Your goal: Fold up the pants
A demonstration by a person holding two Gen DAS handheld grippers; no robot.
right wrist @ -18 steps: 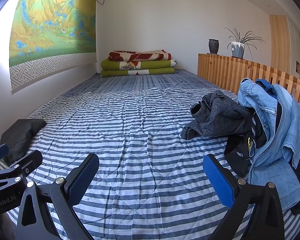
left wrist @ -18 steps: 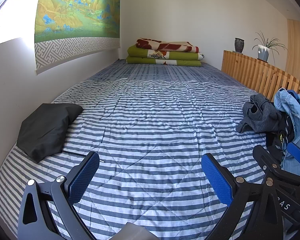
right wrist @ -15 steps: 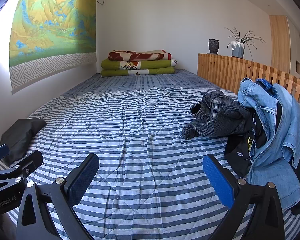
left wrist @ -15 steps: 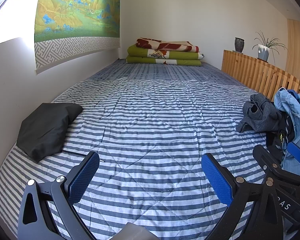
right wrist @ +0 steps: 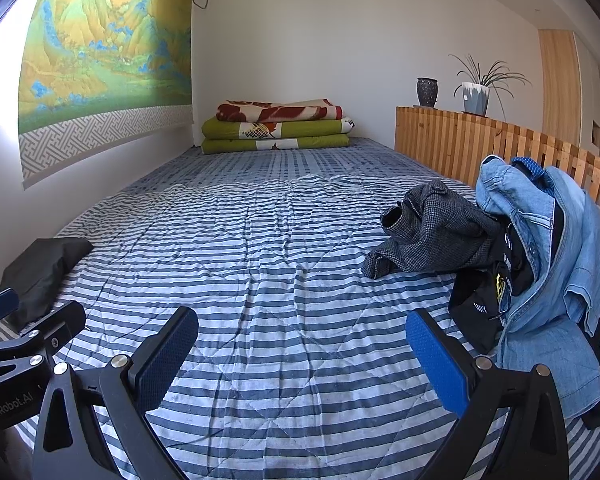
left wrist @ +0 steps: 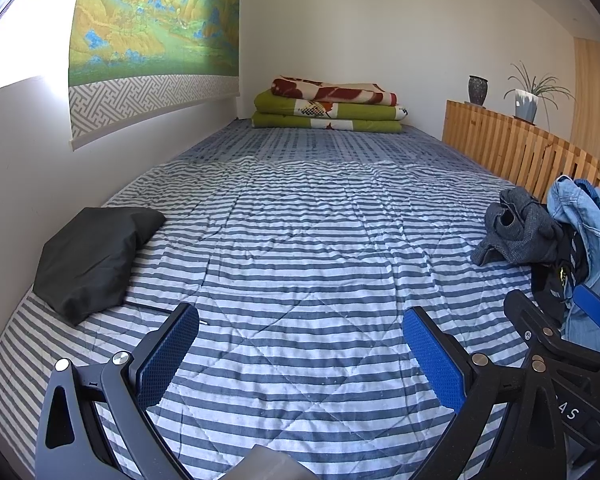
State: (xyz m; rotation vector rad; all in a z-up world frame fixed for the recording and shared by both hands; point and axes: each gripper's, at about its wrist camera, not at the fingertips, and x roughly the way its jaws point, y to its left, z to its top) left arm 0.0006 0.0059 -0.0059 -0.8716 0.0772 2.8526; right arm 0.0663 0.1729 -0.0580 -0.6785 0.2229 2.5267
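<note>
**Right wrist view: both grippers idle, nothing picked yet**

Right wrist and left wrist views match the ones from half a second back almost exactly: neither gripper has shifted, and no garment has moved. That reads as a pause before the first reach, so the folding has not begun.

The left gripper (left wrist: 300, 354) hovers over bare striped bedding (left wrist: 300, 240) with its blue fingers (left wrist: 166, 354) spread wide and nothing between them. The right gripper (right wrist: 302, 356) hangs just to its right, fingers equally wide apart and empty.

The clothes to be worked on sit in a heap (right wrist: 512, 264) at the right edge of the bed, against the wooden slatted rail (right wrist: 452, 140). A grey woven garment (right wrist: 428, 232) slumps on the left of the heap, crumpled, one tube-like opening facing up; it may be the pants, but I cannot tell for sure. A black piece with small print lies under a light denim garment (right wrist: 556, 264) draped over the top.

On the left, by the wall, a dark fabric bundle (left wrist: 92, 256) lies flat and fairly neat, possibly already folded.
</note>
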